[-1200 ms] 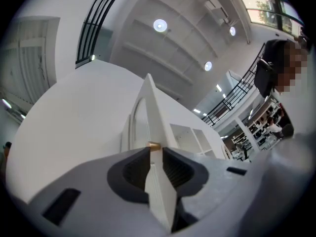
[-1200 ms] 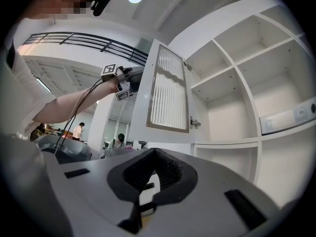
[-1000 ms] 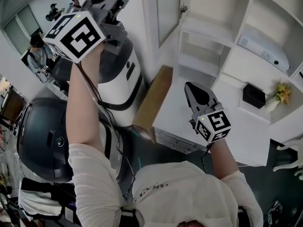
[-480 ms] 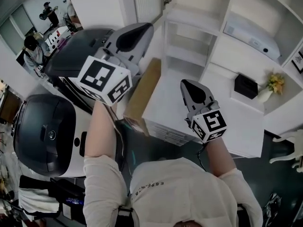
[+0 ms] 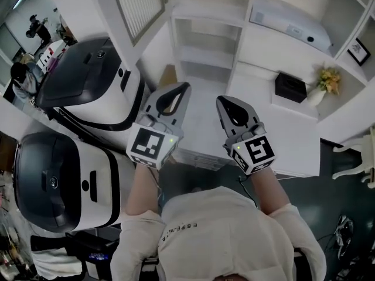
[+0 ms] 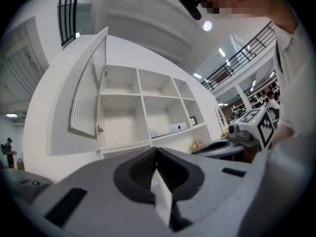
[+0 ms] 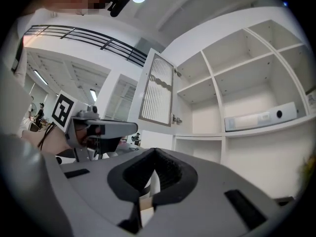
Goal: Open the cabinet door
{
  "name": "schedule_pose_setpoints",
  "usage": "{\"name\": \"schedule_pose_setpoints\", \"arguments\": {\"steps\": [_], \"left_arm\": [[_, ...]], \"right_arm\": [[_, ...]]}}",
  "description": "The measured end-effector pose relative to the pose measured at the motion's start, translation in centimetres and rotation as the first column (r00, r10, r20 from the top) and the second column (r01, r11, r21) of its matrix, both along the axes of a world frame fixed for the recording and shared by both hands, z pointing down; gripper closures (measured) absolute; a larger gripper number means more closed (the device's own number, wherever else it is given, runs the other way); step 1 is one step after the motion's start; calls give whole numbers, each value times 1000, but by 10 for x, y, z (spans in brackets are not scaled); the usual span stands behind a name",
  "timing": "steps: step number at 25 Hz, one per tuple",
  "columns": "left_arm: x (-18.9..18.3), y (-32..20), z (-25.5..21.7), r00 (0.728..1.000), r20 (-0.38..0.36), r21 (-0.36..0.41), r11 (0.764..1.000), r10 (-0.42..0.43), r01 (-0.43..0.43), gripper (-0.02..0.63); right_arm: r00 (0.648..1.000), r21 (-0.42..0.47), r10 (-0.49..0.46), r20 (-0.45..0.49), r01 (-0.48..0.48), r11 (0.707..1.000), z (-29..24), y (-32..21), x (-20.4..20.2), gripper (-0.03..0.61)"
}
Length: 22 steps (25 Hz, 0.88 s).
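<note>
White shelving (image 5: 234, 37) | cabinet door (image 5: 137, 7) open, edge clear | left gripper (image 5: 183, 89), right gripper (image 5: 222, 101): jaws closed, empty

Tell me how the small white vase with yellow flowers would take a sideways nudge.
Probably tippy: the vase looks narrow, with flowers leaning out above it. Likely light, so it may slide on the smooth white shelf first. Possibly fragile; its material is unclear.

Cabinet door (image 5: 137, 7) stands wide — open shelves (image 5: 205, 45) ahead, black box (image 5: 291, 86) right.
</note>
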<state>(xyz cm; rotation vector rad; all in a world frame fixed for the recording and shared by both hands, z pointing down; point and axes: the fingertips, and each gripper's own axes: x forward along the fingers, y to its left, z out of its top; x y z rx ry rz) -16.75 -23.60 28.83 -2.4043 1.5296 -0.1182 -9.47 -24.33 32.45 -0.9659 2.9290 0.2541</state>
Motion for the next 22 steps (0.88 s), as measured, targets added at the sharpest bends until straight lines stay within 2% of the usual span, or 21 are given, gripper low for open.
{"name": "schedule_pose_setpoints", "arguments": {"steps": [4, 9, 13, 18, 22], "left_arm": [[10, 2, 31, 1000, -30, -57, 998, 8, -10, 611], [16, 1, 47, 996, -87, -101, 994, 21, -30, 611], [22, -1, 47, 998, -59, -97, 995, 30, -35, 611], [22, -7, 43, 998, -61, -82, 996, 30, -35, 611], [16, -10, 41, 997, -75, -80, 996, 21, -27, 611]], "right_arm": [[1000, 0, 19, -20, -19, 1000, 11, -3, 10, 568], [998, -10, 61, 12, -61, 998, 14, -12, 26, 568], [997, -17, 74, 12, -74, 997, 16, -13, 30, 568], [994, -8, 103, -24, -103, 995, 20, -18, 30, 568], [994, -9, 105, 7, -105, 994, 15, -21, 32, 568]]}}
